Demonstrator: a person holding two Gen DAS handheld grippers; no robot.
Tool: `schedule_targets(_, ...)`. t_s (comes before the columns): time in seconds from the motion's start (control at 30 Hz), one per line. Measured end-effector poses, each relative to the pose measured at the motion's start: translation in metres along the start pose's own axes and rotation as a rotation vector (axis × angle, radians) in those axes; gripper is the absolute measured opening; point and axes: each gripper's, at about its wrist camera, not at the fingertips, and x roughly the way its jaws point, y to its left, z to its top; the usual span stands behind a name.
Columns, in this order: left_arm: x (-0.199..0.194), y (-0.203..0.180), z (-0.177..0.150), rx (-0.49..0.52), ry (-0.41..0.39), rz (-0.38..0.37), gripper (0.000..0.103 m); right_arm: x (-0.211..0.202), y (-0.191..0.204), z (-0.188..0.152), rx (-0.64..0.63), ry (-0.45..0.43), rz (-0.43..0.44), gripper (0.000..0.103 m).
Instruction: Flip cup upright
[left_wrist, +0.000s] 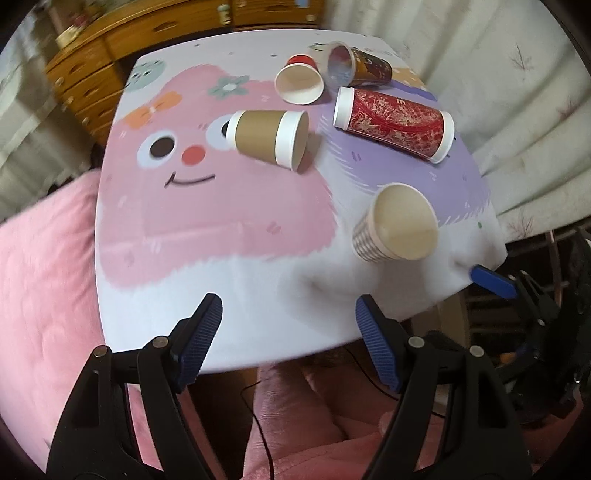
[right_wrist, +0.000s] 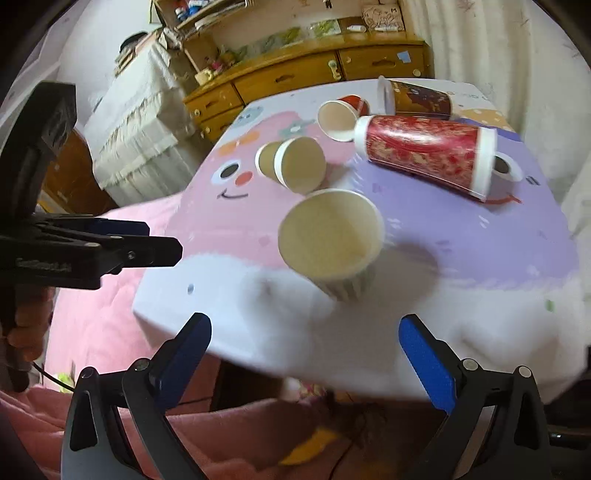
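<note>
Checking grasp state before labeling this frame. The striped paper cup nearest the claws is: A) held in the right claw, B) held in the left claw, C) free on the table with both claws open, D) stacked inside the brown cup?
C: the striped paper cup sits on the table ahead of the open right claw, and the left claw is open and empty too.
</note>
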Motion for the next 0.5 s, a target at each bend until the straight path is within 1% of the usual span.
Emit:
schedule_targets(0.07, -0.012, -0.011, -0.012, -0.042, -0.015, 0.01, 0.073, -0.019, -0.005, -0.004, 0.009, 0.031, -0.042, 0.103)
schedule_targets(0.1, -0.018, -0.017, -0.019, -0.059, -0.031, 0.011, 0.073, -0.029, -0.009, -0.006, 0.022, 0.061, -0.05, 0.103)
schedule_targets(0.2, -0.037, -0.035, -0.034, -0.097, -0.074, 0.012, 0.073, -0.054, -0.023, -0.01, 0.08, 0.126, -0.016, 0.103)
schedule_targets(0.27, -0.051, -0.047, -0.041, -0.108, -0.099, 0.01, 0.073, -0.074, -0.029, -0.013, 0.112, 0.147, -0.011, 0.103)
schedule_targets(0.3, -0.061, -0.055, -0.044, -0.113, -0.12, 0.007, 0.073, -0.083, -0.03, -0.014, 0.125, 0.158, -0.022, 0.103)
schedule_targets(0.4, -0.084, -0.07, -0.049, -0.113, -0.163, -0.003, 0.073, -0.106, -0.034, -0.018, 0.18, 0.238, -0.107, 0.103)
schedule_targets(0.43, -0.094, -0.075, -0.05, -0.114, -0.179, 0.005, 0.073, -0.112, -0.036, -0.019, 0.209, 0.256, -0.118, 0.103)
schedule_targets(0.5, -0.111, -0.083, -0.052, -0.119, -0.209, 0.025, 0.073, -0.128, -0.039, -0.021, 0.256, 0.259, -0.094, 0.103)
